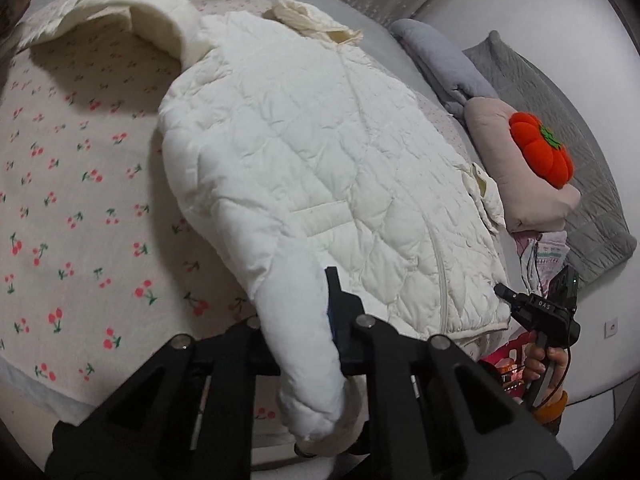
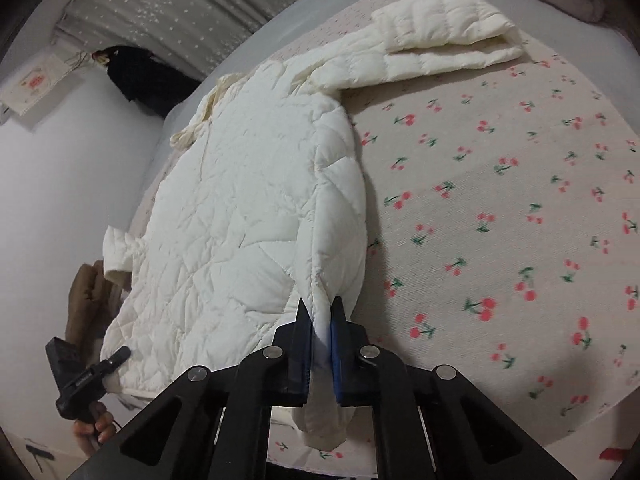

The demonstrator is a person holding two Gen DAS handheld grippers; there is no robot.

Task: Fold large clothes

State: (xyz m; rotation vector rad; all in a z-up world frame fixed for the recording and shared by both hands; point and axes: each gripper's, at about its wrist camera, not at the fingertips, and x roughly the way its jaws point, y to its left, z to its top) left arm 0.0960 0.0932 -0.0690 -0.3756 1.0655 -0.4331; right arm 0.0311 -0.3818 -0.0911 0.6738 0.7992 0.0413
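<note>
Jacket, white and quilted, lay flat on the cherry-print sheet, hem toward the cameras and collar away. One sleeve ran down beside the body to the near edge. The other sleeve was stretched out sideways at the far end.

Left gripper: jaws narrow, clamped across the near sleeve just above the cuff, which hung loose below the fingers. Right gripper: jaws nearly shut, with a pinch of sleeve fabric squeezed between the blue pads.

Each view also showed the other hand's tool down by the hem corner. Whether it held anything there could not be told.

Step in hand, as judged: sleeve secured, fold-in not yet made.

Next move probably called for lifting the sleeve clear of the sheet, carrying it across the quilted front and laying it straight before letting go. The padded fabric looked springy, so the sleeve might need pressing flat. The far sleeve remained to be folded.
</note>
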